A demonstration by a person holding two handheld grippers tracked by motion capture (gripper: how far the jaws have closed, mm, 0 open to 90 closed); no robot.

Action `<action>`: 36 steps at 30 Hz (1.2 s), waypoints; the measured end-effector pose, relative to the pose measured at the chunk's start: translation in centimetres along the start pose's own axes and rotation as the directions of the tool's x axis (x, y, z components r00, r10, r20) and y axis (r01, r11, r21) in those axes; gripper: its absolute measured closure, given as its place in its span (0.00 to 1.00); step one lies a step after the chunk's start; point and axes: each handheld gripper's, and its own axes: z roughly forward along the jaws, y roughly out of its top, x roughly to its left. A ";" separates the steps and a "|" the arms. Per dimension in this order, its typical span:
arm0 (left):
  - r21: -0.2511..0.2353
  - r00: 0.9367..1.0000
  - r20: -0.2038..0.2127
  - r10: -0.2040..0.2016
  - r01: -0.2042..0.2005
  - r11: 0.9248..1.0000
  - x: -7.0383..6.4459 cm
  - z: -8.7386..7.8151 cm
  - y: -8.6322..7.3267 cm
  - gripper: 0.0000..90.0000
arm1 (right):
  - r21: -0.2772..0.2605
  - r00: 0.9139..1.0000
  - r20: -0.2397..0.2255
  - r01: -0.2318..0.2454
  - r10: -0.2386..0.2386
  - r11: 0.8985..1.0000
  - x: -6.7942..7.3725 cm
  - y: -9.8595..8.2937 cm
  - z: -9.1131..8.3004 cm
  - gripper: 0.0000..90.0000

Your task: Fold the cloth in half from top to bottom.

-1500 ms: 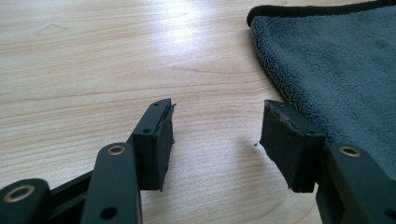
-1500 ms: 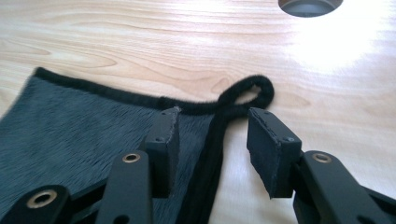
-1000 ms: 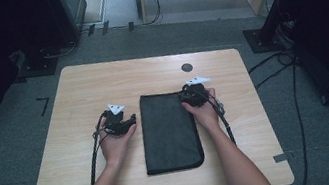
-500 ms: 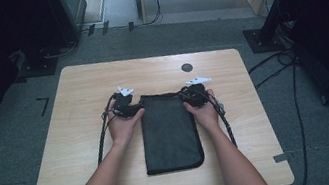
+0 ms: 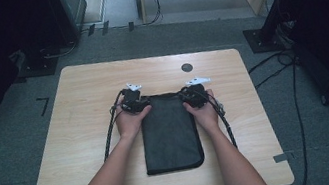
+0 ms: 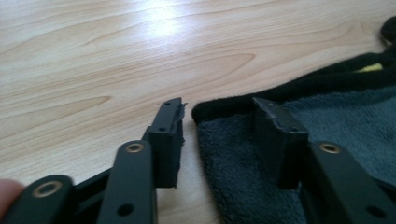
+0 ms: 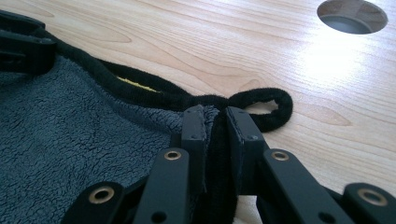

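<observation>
We have a dark grey towel [image 5: 169, 132] lying folded lengthwise in the middle of the wooden table [image 5: 83, 136], its far short edge just short of the round cable hole [image 5: 186, 67]. Our right gripper [image 7: 215, 116] sits at the towel's far right corner, jaws closed down to a narrow slit with the black edging pinched between them, just beside the small hanging loop [image 7: 266, 105] that lies flat on the wood. Our left gripper [image 6: 219, 116] is at the towel's far left corner, jaws spread wide: one rests on bare wood just outside the hem, the other lies on the pile, so the corner sits between them but is not yet held. The step in hand, as we judge it, is to take that corner. To do it well, we should slide the outer jaw low along the wood so it gets under every layer of the fold, then close squarely over the thick edging rather than the soft pile, which could slip. We keep the right grip firm meanwhile, so both far corners can lift evenly.
</observation>
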 end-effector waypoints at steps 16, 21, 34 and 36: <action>-0.019 1.000 0.027 0.004 -0.003 1.000 0.4 -0.4 -0.7 0.64 | -0.002 1.000 0.022 0.022 -0.022 1.000 0.4 0.0 0.0 0.87; -0.011 0.997 0.065 0.028 -0.028 1.000 0.5 -0.5 -0.5 0.89 | -0.005 0.998 0.040 0.046 -0.046 0.999 0.6 -0.1 0.0 0.90; -0.076 0.989 0.114 0.097 -0.089 0.993 0.0 -4.3 0.2 0.96 | -0.042 0.996 0.074 0.059 -0.056 0.997 1.5 0.2 -1.7 0.93; -0.086 0.987 0.121 0.105 -0.095 0.992 -0.2 -4.9 0.0 0.96 | -0.052 0.993 0.086 0.087 -0.082 0.995 2.0 0.3 -2.3 0.93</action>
